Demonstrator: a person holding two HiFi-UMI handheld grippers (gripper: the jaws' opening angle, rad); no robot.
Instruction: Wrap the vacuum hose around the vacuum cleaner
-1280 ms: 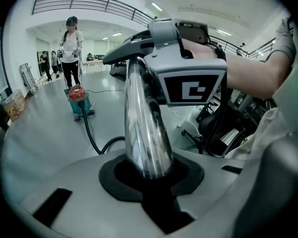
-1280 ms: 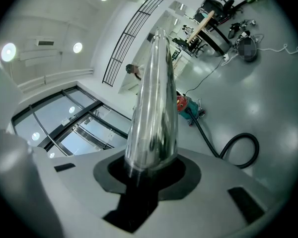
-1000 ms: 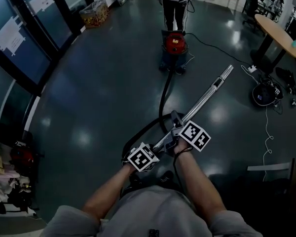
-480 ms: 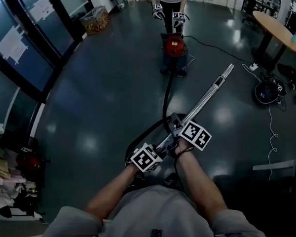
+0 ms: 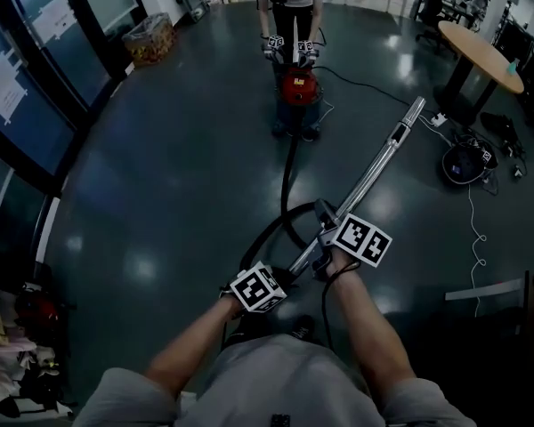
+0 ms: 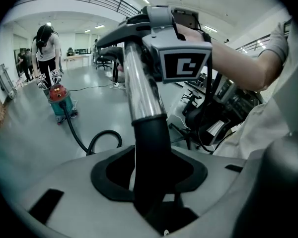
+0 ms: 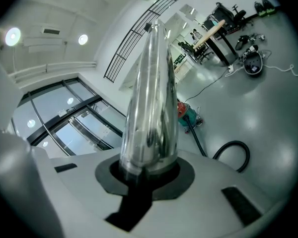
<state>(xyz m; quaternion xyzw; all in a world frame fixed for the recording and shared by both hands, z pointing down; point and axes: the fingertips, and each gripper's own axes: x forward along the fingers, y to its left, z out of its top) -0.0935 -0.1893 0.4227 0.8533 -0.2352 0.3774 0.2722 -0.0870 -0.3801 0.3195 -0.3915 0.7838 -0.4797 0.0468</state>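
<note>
At the left, the left gripper [image 5: 271, 281] is seen with jaws just opened wider, slack around the black hose cuff [image 6: 150, 152]. The vacuum hose [image 5: 286, 189] is laid looped across the floor to the red vacuum cleaner [image 5: 297, 87] beyond. The metal wand [image 5: 383, 154] is clamped by the right gripper [image 5: 332, 240], its jaws just tightened

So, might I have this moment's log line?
left gripper: jaws just opened, black hose cuff between | right gripper: jaws just closed on chrome metal wand
</note>
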